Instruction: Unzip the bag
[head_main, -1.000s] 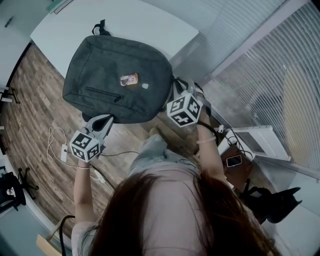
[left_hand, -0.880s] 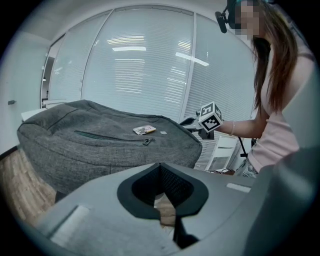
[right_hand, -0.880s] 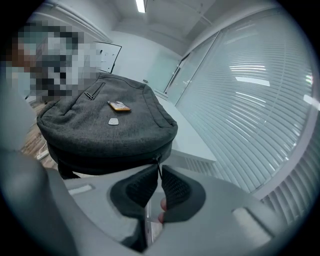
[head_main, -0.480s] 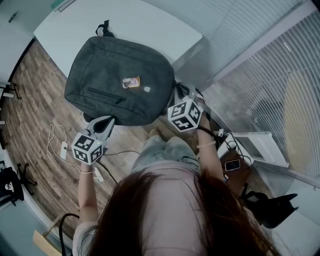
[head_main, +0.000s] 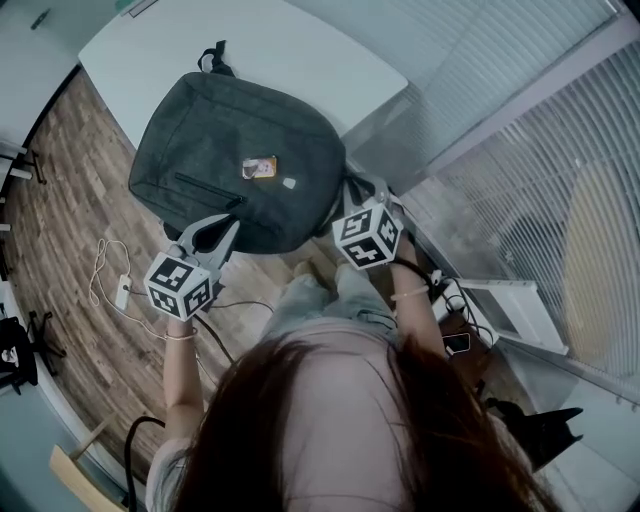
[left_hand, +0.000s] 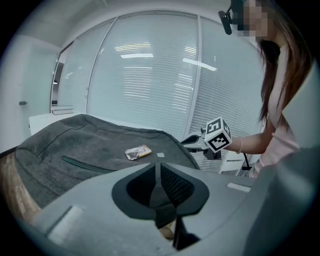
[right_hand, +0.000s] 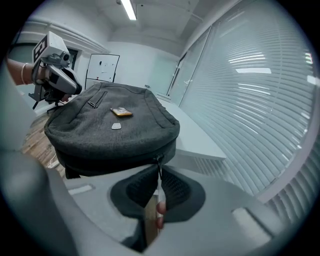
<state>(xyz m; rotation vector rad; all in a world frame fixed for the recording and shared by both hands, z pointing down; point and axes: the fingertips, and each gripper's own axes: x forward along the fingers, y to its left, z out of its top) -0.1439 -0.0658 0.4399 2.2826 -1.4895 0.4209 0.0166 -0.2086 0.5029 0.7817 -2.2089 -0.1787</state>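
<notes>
The bag (head_main: 230, 150) lies flat on the corner of the white desk (head_main: 300, 50), front panel up. Its near end juts past the desk edge over the wood floor (head_main: 80, 200). Its long axis runs away from us, with the carry handle (head_main: 212, 58) at the far end and the base towards us. A pocket zip (head_main: 210, 188) crosses the panel, and a small orange tag (head_main: 258, 168) sits near the middle.

At the bag's near right corner a thin zip pull (right_hand: 158, 162) hangs from the seam. Only the right tool view shows this: the right tool (right_hand: 159, 175) has its jaws pressed together on that pull, with a fingertip (right_hand: 160, 207) showing just under the pads. In the head view the marker cube covers that corner, so we cannot see the pull there.

The left tool (left_hand: 159, 170) is beside the bag's near left edge. In its own view its jaws are all but together, with nothing between them. We cannot tell whether its tips touch the fabric.

The left tool view looks across the panel to the right tool at the opposite corner. Only the head view takes in the white cable (head_main: 110, 290) lying on the floor to our left. Slatted blinds (head_main: 560, 150) stand behind glass on the right.
</notes>
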